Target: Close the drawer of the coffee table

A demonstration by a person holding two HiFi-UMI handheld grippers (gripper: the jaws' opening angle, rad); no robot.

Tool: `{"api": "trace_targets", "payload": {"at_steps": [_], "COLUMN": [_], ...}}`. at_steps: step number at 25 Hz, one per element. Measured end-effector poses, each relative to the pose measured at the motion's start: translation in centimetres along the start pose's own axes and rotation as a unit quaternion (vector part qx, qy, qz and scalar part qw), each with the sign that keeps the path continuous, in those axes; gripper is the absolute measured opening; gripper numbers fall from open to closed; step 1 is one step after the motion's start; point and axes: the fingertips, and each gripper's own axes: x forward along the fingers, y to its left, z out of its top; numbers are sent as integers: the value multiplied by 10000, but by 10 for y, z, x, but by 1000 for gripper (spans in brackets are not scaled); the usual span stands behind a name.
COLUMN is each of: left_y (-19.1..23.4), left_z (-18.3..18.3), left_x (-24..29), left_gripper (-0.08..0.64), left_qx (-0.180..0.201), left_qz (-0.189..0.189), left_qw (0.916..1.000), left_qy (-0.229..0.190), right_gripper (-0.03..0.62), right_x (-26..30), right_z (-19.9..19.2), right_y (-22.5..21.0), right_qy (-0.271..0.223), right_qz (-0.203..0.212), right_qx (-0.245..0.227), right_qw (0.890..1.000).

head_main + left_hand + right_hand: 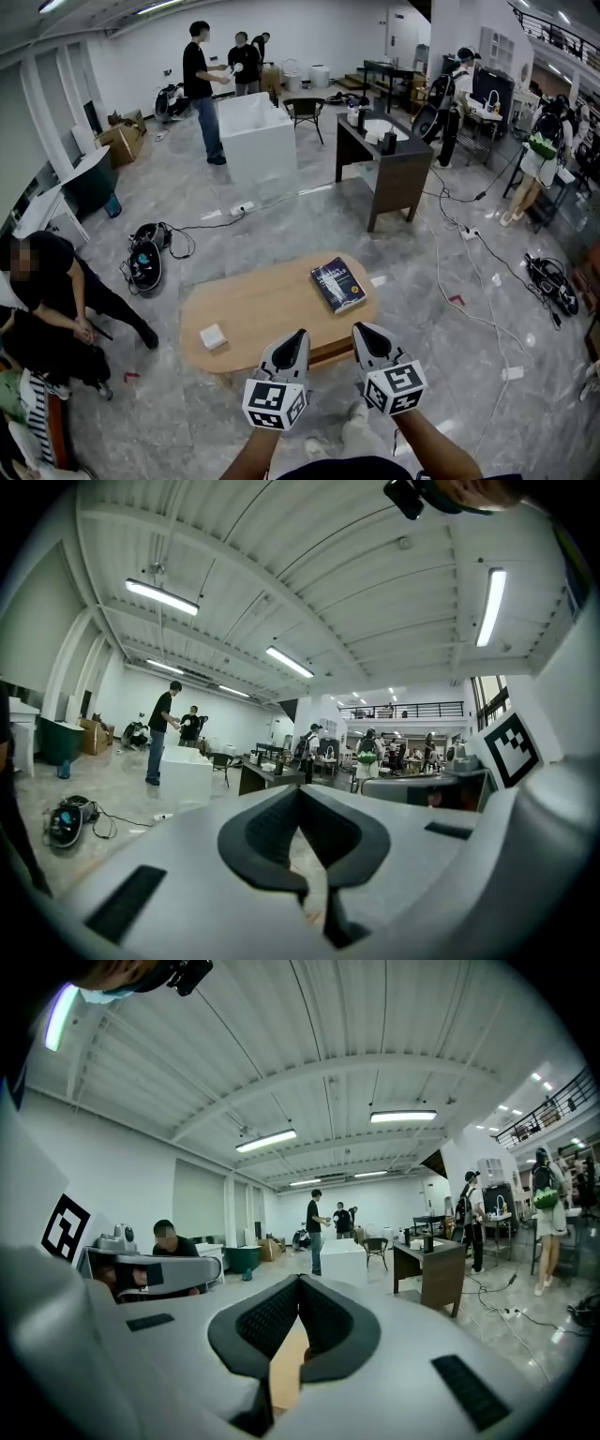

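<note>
The drawer point(323, 354) shows only as a darker brown strip tucked under the near edge of the bench point(272, 309), just beyond and between the two tools. Its long axis runs left to right along that edge and its front faces the person; how far out it stands cannot be told. The left tool point(296, 337) and the right tool point(364, 333) are held side by side above that edge, pointing away from the person. Each has its jaws together at the tips with nothing clamped between them. The bench is a low oval of pale wood, lying long-ways left to right. A small white block point(213, 336) sits near its left end. A dark blue book point(337, 285) lies near its right end, angled away. Around it spreads a polished grey marbled floor point(281, 234) with loose cables point(450, 281) trailing across it. A seated person point(47, 291) is at the left. Farther off stand a tall white box point(258, 136) and a dark bench point(394, 164), with several people point(202, 89) standing in a large white-walled room.
</note>
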Motion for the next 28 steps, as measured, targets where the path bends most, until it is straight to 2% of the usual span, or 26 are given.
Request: {"api": "trace_targets", "payload": {"at_steps": [25, 28], "left_y": [20, 18], "left_z": [-50, -60], "left_x": [77, 84], "left_gripper": [-2, -2], "left_qx": [-181, -31], "left_qz": [128, 79], "left_qw": [9993, 9992], "left_qy": [299, 388], "right_gripper": [11, 12], "right_x": [57, 62], "right_z": [-51, -64], "right_y": [-66, -71], "right_qy": [579, 668], "right_qz": [63, 80], "right_qx": [123, 116], "right_qw": [9982, 9977]}}
